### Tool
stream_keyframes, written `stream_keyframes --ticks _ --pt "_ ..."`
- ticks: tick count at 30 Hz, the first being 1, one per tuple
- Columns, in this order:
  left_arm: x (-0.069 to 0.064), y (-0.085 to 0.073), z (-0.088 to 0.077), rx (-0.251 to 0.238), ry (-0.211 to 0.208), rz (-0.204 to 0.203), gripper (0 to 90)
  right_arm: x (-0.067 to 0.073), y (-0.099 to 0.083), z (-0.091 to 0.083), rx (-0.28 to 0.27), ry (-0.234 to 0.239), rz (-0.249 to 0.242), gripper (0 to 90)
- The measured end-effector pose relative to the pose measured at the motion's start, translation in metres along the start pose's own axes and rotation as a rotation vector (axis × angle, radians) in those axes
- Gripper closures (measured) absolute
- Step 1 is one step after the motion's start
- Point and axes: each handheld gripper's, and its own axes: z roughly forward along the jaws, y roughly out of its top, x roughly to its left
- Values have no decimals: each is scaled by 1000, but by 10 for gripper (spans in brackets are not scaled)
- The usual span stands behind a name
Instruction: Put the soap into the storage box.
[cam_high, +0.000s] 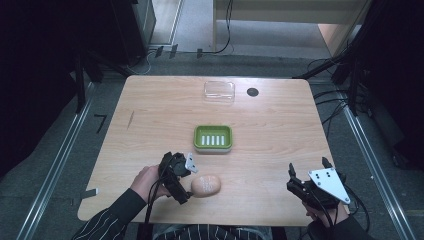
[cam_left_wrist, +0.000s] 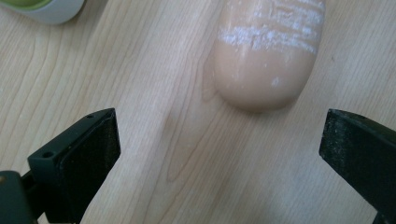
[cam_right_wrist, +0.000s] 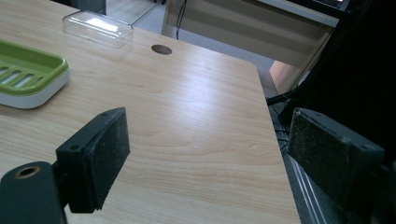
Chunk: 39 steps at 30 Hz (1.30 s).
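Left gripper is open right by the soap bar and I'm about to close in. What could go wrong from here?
1. The soap bar lies ahead of the left gripper, not between its jaws; closing now would likely catch only the rounded tip or nothing.
2. The bar looks smooth and rounded, so it may squirt out sideways.
3. The green soap dish sits unsecured; a clumsy drop could shove it.

We saw a pale wooden surface (cam_high: 150, 130) carrying a green soap dish (cam_high: 213, 138) at its centre, a clear plastic lid (cam_high: 219, 92) at the far edge beside a dark round hole (cam_high: 252, 92), and a tan soap bar (cam_high: 205, 185) near us.
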Motion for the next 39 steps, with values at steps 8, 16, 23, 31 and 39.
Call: stream_keyframes --ticks 8,16,23,31,39 --pt "-2 10 4 1 -18 22 0 1 0 0 5 2 -8 136" --pt "-3 20 6 -7 -50 9 0 1 0 0 11 4 -13 136" --pt "-7 29 11 15 -79 25 0 2 0 1 11 8 -17 136" --pt "-10 41 16 40 -89 49 0 1 0 1 6 5 -12 136" --pt "-14 49 22 73 -107 83 69 0 0 0 4 2 -1 136"
